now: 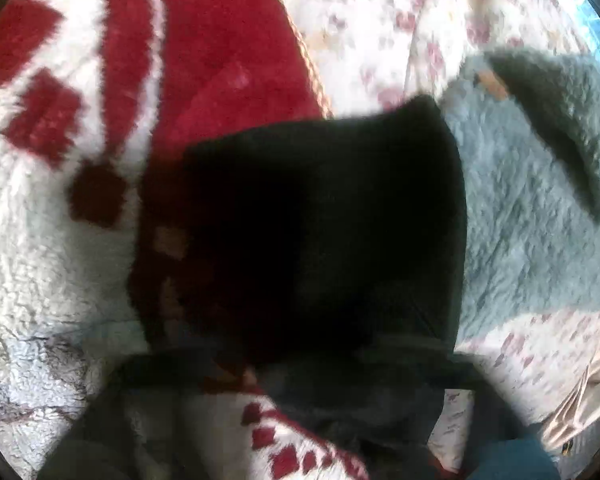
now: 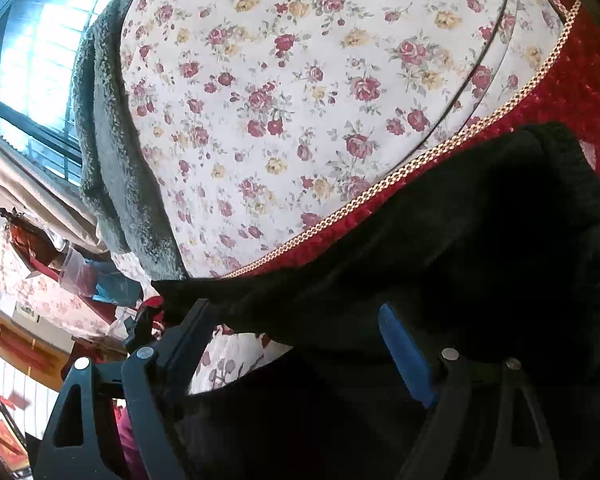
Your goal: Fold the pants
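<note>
The black pants (image 1: 308,224) hang in front of my left camera and cover most of my left gripper (image 1: 296,364); I cannot see how its jaws stand. In the right wrist view the pants (image 2: 460,240) drape over and between my right gripper (image 2: 296,320). Its fingers, a black one (image 2: 188,344) on the left and a blue-padded one (image 2: 404,356) on the right, stand wide apart with the cloth lying loosely across them.
A red and white fleece blanket (image 1: 112,80) covers the bed at left. A floral sheet (image 2: 300,100) lies beyond it. A grey-green fleece (image 1: 532,200) lies at right. A window (image 2: 40,60) and cluttered furniture are at far left of the right view.
</note>
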Demonstrator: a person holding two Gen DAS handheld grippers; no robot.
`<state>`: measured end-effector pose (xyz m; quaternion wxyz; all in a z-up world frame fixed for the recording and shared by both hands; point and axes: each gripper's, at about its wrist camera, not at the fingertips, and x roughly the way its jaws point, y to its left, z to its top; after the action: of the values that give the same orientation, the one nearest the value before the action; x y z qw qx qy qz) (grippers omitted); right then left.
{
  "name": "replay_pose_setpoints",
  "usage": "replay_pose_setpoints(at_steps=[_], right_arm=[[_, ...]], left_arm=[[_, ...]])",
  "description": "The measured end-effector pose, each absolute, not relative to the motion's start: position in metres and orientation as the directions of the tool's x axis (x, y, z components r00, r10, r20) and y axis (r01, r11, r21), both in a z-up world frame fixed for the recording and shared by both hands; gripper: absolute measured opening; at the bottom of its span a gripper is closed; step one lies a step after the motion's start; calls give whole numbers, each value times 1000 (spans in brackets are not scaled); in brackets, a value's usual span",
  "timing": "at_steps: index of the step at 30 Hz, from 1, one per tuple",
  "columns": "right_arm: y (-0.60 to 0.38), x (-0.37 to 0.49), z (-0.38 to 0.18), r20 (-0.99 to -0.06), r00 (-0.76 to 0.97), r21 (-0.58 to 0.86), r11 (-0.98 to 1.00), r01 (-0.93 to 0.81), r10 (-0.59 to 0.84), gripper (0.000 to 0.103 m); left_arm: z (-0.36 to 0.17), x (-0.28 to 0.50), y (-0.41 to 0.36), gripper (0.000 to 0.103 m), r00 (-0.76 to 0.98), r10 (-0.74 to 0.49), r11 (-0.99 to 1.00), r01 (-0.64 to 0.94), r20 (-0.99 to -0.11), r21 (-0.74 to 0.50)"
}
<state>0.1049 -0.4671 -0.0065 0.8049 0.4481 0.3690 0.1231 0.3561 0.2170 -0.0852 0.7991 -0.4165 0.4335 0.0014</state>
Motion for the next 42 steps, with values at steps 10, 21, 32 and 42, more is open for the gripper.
replay_pose_setpoints(at_steps=[10, 21, 32, 42], right_arm=[[-491, 80, -1, -481, 741, 802, 577, 156, 468, 88], [-496, 60, 2, -459, 748, 819, 555, 147, 480, 88], [-517, 57, -6, -436, 755, 857, 482, 182, 490, 96], [-548, 130, -34, -563, 644, 812, 493, 313, 518, 97]], left_arm=[[-13, 326, 187, 4, 676, -375, 778, -143, -635, -611], [82, 255, 184, 4, 721, -454, 752, -5, -524, -659], [138, 201, 217, 4, 777, -437, 746, 31, -453, -665], [137, 202, 224, 4, 778, -425, 742, 6, -463, -671]])
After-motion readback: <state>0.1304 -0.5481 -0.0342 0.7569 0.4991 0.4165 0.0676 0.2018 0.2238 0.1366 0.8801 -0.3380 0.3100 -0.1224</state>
